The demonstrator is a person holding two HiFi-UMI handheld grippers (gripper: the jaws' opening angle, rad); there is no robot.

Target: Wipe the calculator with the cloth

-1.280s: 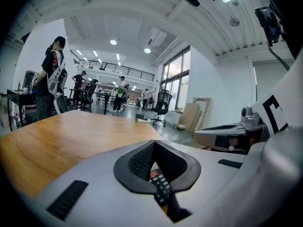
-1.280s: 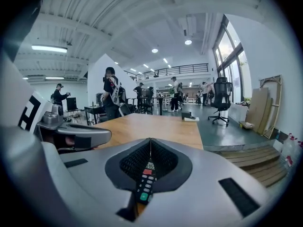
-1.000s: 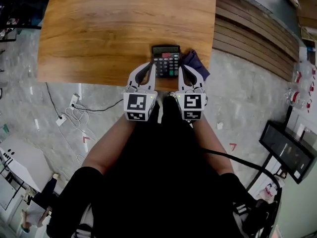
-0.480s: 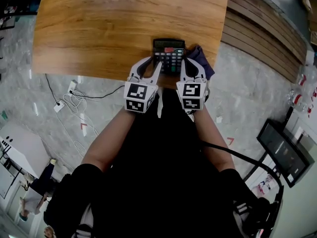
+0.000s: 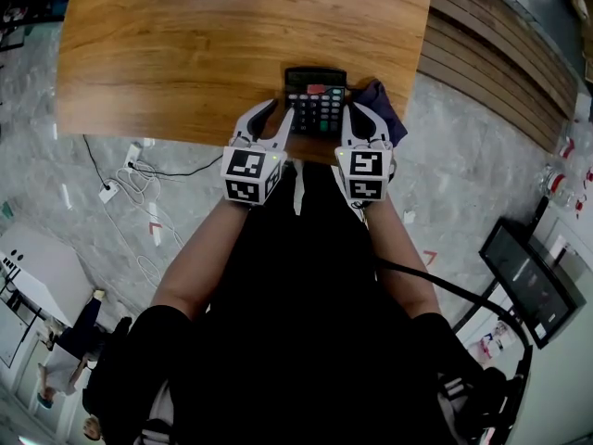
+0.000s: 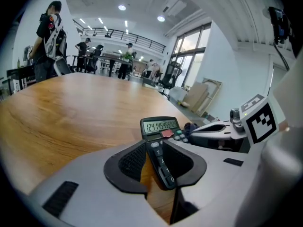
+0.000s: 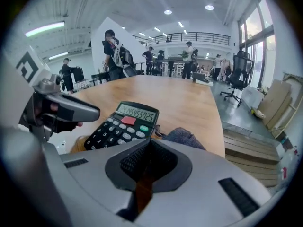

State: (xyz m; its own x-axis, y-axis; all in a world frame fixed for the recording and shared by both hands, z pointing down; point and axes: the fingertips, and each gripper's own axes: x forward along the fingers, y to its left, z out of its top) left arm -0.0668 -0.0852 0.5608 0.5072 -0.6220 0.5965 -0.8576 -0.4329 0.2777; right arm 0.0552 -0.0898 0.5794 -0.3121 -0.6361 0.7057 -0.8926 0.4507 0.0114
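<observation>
The calculator (image 5: 315, 102) lies flat at the near edge of the wooden bench (image 5: 185, 54), close to the near right corner, its display toward the far edge and showing a row of digits. The dark blue cloth (image 5: 382, 102) sits crumpled just beside its right side, right at that corner. The left gripper (image 5: 278, 111) is by the calculator's left edge. Its jaws have just been opening and stand apart — the left key column shows in the gap, nothing pinched. The right gripper (image 5: 358, 111) points at where calculator and cloth meet — jaws closed together, empty.
</observation>
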